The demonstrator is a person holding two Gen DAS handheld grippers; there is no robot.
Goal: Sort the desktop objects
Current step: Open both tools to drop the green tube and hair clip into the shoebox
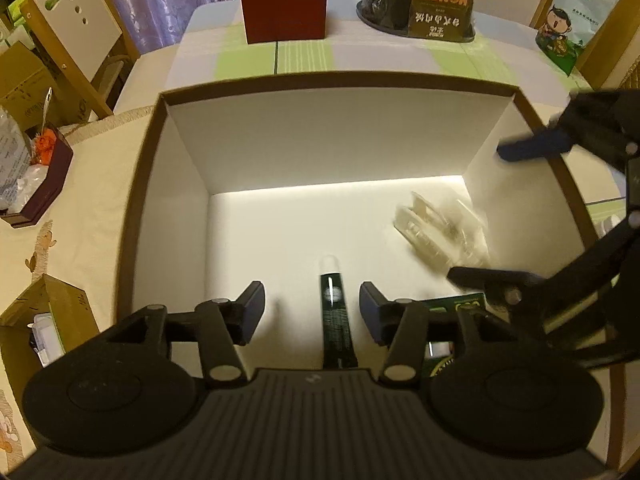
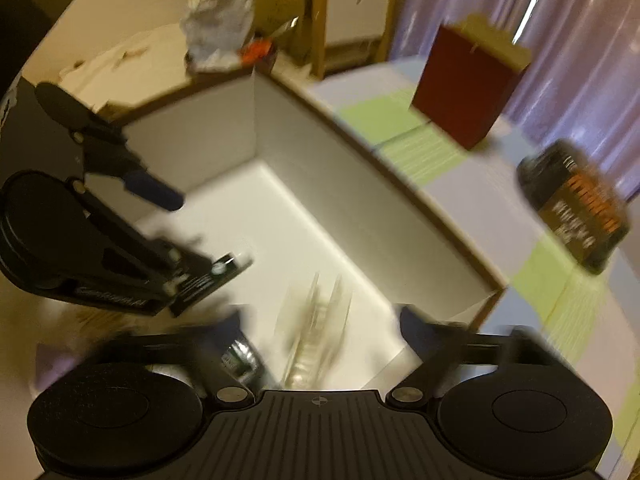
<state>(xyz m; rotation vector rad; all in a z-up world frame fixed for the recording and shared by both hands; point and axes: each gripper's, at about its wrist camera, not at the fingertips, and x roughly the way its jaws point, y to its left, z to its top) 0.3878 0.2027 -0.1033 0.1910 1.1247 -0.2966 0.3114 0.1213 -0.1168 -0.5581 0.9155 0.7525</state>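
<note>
Two tools are spread wide, gripping nothing: left tool (image 1: pixel 312 308) over the white box (image 1: pixel 182 148), right tool (image 1: pixel 476 212) at 3 o'clock. Dark green tube (image 1: pixel 334 312) lies on the box floor between the left fingers; clear plastic piece (image 1: pixel 440 232) at 2 o'clock, blurred.
</note>
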